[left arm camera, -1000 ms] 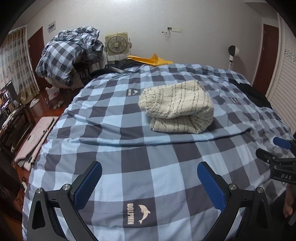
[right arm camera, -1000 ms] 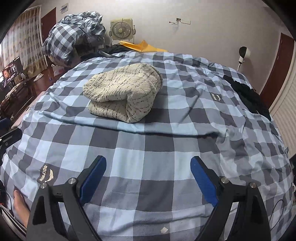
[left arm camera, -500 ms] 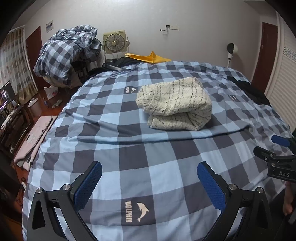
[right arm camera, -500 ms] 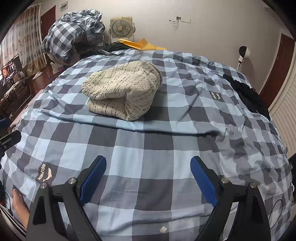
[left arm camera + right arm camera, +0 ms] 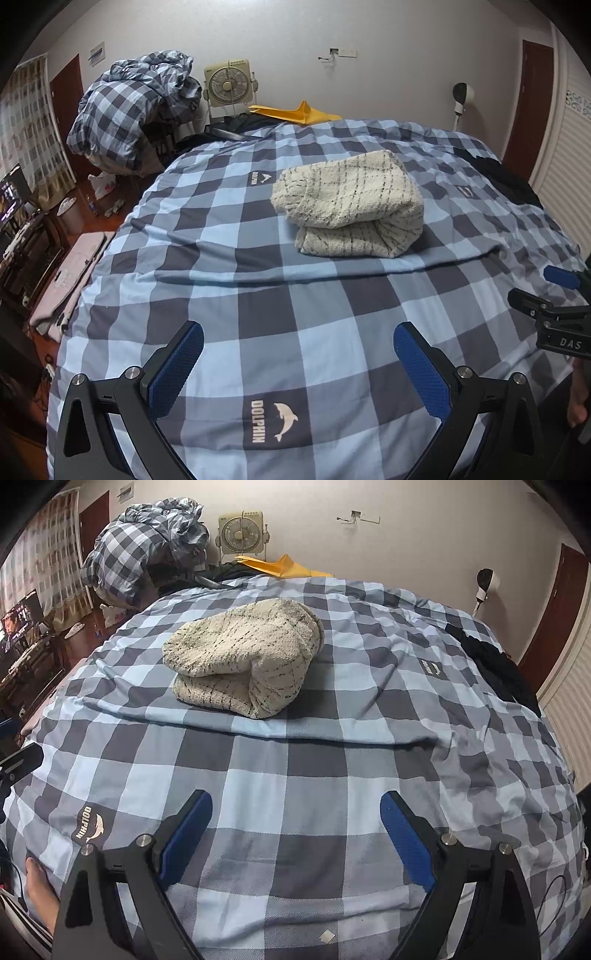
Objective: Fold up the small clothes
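Folded cream knit garment (image 5: 349, 205) mid-bed on checked duvet (image 5: 295, 314). Left gripper (image 5: 298, 363), right gripper (image 5: 296, 830) spread wide, empty. Left view alone shows pink mat (image 5: 70, 273); right view alone, cable (image 5: 554, 897).

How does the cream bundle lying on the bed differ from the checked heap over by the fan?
The cream bundle is folded into a neat block; the checked heap is crumpled and loose. The bundle is fuzzy cream with thin dark lines; the heap has bold blue, grey and white squares. The bundle lies on the bed; the heap is piled beside it, left of the fan. Both are fabric.
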Available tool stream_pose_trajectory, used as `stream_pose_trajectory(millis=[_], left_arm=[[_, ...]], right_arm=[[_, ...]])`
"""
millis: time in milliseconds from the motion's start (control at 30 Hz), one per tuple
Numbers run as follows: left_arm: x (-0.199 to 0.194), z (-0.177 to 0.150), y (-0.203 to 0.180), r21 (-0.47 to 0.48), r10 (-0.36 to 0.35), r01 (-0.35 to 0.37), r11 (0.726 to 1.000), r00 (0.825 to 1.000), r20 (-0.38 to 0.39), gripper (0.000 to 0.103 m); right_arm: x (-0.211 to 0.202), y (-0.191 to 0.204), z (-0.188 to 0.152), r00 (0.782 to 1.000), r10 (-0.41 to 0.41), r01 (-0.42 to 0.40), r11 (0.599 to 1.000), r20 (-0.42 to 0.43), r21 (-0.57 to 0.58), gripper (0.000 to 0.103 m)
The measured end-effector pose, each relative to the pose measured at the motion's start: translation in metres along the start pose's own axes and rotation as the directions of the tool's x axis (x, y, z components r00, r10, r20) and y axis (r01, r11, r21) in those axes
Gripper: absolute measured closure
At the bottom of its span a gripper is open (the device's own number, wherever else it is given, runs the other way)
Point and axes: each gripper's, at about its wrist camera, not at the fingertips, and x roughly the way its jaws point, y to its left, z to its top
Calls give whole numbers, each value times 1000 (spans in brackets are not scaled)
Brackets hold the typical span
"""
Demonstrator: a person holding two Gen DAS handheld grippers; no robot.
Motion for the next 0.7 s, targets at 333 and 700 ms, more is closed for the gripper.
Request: stream_pose_trajectory(millis=[333, 700], left_arm=[[3, 0, 3, 0, 28, -28, 1000, 1000, -3, 0], [2, -1, 7, -16, 95, -95, 995, 995, 4, 0]], right_arm=[[1, 3, -1, 1000, -1, 1, 1000, -6, -1, 13], [1, 2, -1, 1000, -1, 1, 1000, -7, -2, 13]])
